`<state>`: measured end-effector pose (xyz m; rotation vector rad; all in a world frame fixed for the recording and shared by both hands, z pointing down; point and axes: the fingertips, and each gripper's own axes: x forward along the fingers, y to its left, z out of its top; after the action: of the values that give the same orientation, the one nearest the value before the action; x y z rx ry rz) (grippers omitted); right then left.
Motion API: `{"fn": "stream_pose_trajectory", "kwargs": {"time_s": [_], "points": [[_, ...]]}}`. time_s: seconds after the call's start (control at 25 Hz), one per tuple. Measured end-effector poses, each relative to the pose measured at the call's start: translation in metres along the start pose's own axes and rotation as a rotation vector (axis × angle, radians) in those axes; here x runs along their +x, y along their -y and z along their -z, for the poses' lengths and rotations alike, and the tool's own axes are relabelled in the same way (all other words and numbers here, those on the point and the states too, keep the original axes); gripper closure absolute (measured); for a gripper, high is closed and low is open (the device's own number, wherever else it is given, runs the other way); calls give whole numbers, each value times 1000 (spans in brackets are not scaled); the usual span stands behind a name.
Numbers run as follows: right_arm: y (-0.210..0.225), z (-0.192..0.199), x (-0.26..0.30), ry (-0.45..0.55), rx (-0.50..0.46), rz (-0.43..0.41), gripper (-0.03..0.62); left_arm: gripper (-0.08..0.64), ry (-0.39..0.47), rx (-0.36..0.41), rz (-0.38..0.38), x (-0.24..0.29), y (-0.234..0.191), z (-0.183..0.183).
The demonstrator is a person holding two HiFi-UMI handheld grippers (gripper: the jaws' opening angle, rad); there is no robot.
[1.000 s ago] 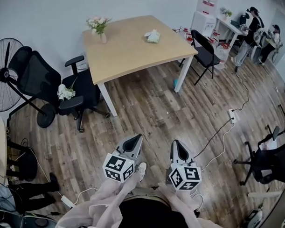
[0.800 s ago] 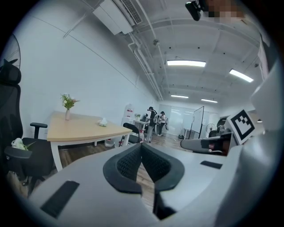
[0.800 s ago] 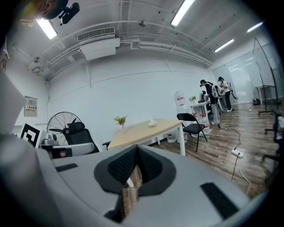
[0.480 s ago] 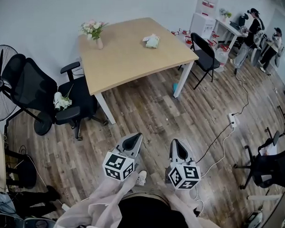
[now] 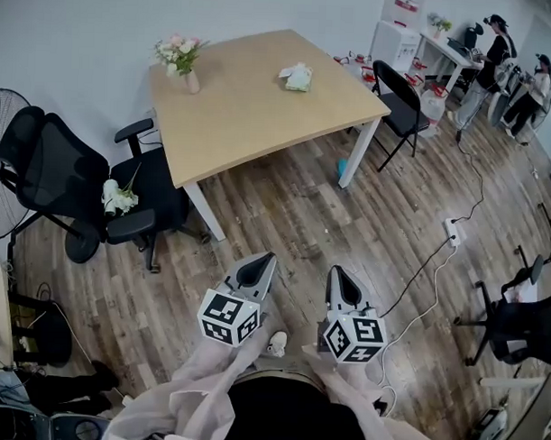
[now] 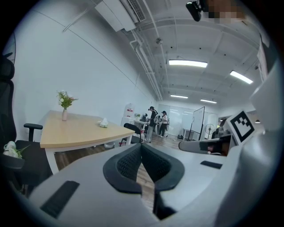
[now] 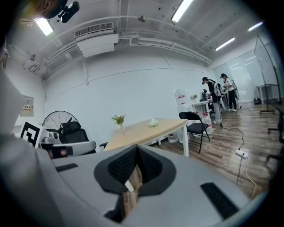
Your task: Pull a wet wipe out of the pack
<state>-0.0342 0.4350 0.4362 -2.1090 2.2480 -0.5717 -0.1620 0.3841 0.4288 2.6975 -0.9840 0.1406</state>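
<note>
The wet wipe pack [image 5: 298,76] lies on the far side of a wooden table [image 5: 252,114], with a white wipe poking out of its top; it shows small in the left gripper view [image 6: 103,123] and the right gripper view [image 7: 153,123]. Both grippers hover over the floor well short of the table, held side by side. My left gripper [image 5: 266,259] is shut with nothing in it, jaw tips touching [image 6: 141,146]. My right gripper [image 5: 334,273] is shut and empty too [image 7: 136,148].
A vase of flowers [image 5: 182,58] stands at the table's far left corner. Black office chairs [image 5: 69,176] and a fan [image 5: 2,160] stand left of the table, a folding chair [image 5: 399,102] right. A cable and power strip [image 5: 451,232] cross the floor. People stand at a far desk [image 5: 498,60].
Both grippers and the head have moved forward toward the table; the table sits slightly nearer and more central in the head view. The jaws have stayed shut.
</note>
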Motion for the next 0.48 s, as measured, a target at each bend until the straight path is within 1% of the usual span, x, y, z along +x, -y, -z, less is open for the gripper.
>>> {"fn": "stream_pose_trajectory", "kwargs": {"time_s": [0.24, 0.48], "points": [[-7, -3, 4, -10, -15, -34, 581, 551, 2, -20, -22, -4, -4, 2], [-14, -1, 14, -20, -21, -50, 581, 551, -2, -15, -40, -10, -16, 1]]}}
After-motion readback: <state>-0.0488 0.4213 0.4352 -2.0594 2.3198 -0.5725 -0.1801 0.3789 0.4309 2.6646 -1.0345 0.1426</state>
